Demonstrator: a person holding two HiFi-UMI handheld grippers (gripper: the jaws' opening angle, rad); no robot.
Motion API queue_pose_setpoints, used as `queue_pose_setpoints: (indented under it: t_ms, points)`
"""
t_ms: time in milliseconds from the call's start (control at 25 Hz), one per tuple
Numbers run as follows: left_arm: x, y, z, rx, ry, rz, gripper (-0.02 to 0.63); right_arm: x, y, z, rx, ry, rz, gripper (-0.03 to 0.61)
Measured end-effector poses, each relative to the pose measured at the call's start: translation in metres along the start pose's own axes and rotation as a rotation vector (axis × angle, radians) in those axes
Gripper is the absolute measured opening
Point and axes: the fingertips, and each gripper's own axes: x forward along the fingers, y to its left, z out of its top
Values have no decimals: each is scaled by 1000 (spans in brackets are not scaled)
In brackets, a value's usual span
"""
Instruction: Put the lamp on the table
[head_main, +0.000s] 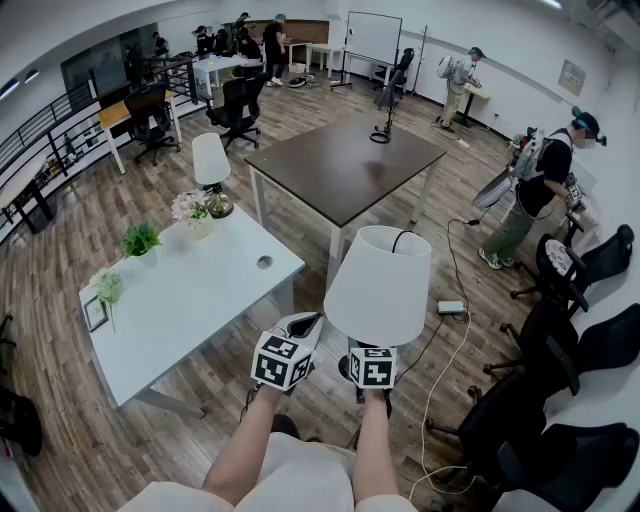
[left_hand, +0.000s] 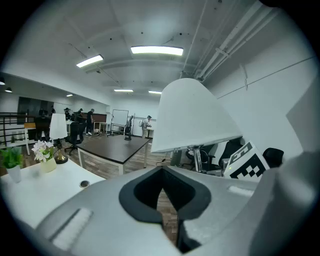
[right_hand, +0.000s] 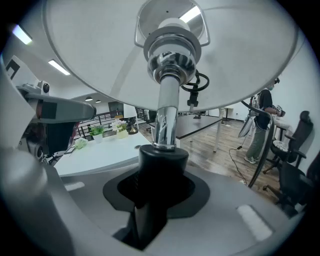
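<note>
The lamp (head_main: 380, 285) has a white shade and a chrome stem (right_hand: 165, 117) with a black sleeve at its foot. My right gripper (head_main: 368, 352) is shut on that sleeve and holds the lamp upright above the wood floor, right of the white table (head_main: 190, 300). In the right gripper view the jaws (right_hand: 157, 190) clamp the sleeve and the shade (right_hand: 170, 50) fills the top. My left gripper (head_main: 300, 330) hovers beside the lamp, shut with nothing in it (left_hand: 162, 200). In the left gripper view the shade (left_hand: 195, 115) stands just right of centre.
On the white table stand a second lamp (head_main: 211, 165), a flower pot (head_main: 193, 212), two plants (head_main: 140, 240) and a small frame (head_main: 96, 313). A dark table (head_main: 345, 160) lies beyond. Office chairs (head_main: 560, 340) crowd the right. A cable and power strip (head_main: 450, 307) lie on the floor. People stand farther off.
</note>
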Motion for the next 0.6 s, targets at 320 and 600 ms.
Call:
queue_pose_setpoints:
  t_ms: [320,600]
  points:
    - [19,5,0,5,-9,6,0,1,-33,1,46,-26,-34,130]
    - [55,15,15,7,-16,-4,0,15,-66,15,65,-52,-56,132]
